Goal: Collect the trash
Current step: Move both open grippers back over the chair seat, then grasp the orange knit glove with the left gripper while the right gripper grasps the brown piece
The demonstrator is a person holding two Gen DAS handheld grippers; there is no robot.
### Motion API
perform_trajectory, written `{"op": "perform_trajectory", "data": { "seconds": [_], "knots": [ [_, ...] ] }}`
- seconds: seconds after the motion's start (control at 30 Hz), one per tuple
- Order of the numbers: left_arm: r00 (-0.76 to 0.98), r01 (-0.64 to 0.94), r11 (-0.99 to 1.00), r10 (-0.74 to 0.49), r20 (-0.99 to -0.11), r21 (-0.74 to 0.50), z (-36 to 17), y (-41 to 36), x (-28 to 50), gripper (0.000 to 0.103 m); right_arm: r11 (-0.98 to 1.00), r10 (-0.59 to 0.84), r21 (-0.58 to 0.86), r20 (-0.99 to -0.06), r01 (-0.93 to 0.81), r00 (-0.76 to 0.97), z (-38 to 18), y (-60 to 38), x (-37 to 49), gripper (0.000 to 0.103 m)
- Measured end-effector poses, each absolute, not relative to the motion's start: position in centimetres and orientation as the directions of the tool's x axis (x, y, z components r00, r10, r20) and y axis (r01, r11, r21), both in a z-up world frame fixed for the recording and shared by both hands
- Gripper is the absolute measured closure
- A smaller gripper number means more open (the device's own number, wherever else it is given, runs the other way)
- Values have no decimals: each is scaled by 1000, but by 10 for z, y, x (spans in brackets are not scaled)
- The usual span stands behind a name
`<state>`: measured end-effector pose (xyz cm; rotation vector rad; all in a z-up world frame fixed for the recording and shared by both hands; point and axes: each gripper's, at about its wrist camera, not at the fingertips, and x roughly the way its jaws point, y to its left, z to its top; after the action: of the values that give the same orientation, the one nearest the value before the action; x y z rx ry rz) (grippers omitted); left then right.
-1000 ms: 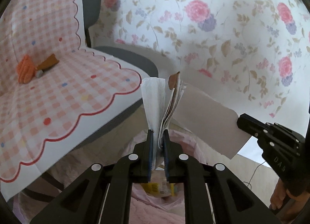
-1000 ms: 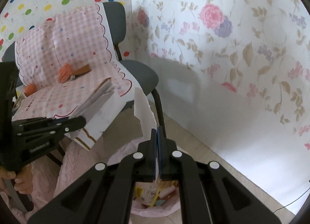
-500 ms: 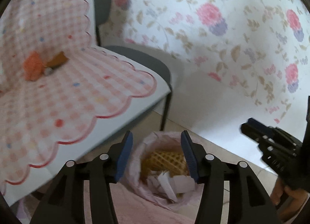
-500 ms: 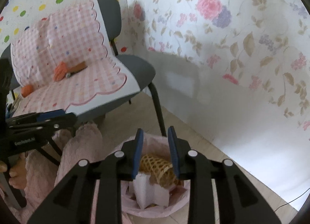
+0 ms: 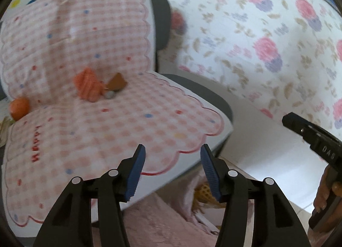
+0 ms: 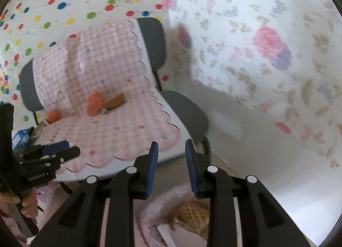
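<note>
**Both grippers empty above the trash bag**

Left gripper (image 5: pixel 173 151) has its blue pads spread and opening wider, with nothing between them; right gripper (image 6: pixel 171 146) holds its pads a narrower gap apart, also with nothing between them, so neither pinches anything; both point down toward the front edge of the chair (image 6: pixel 188 110); a pink checked cloth (image 5: pixel 119 123) covers the seat and backrest; near the back of the seat, where the cloth folds up, lies an orange crumpled scrap (image 5: pixel 87 84), with a brown piece (image 5: pixel 116 82) just beside it and a small grey bit (image 5: pixel 109 95) touching both; an orange ball (image 5: pixel 19 108) sits at the seat's left edge; below the seat's front edge a pink trash bag (image 6: pixel 158 210) stands on the floor, holding a yellow net sleeve (image 6: pixel 192 212) and white paper (image 6: pixel 181 236); flowered wallpaper (image 5: pixel 267 50) covers the wall to the right.
</note>
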<state>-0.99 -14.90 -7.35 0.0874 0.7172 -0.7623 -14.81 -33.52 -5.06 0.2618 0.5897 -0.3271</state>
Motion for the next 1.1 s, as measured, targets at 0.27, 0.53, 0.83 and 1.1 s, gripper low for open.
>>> {"op": "perform_trajectory", "data": {
  "seconds": [0.27,0.53,0.83,1.1],
  "knots": [
    [608,520,841,-489,-626,-152,-64,-99,43,47,957,-92,176,-563,229,821,-38,-317,-79,65],
    [676,412,904,-388,-626,-116,-60,-69,103,42,978,-18,157,-585,135,811,-46,-298,8,65],
    [677,371,921,-353,-645,-115,-75,-64,167,33,982,16,152,-651,110,759,-69,-284,103,60],
    [675,295,949,-290,-678,-112,-94,-61,237,33,986,12,126,-711,110,703,-97,-269,196,56]
  ]
}}
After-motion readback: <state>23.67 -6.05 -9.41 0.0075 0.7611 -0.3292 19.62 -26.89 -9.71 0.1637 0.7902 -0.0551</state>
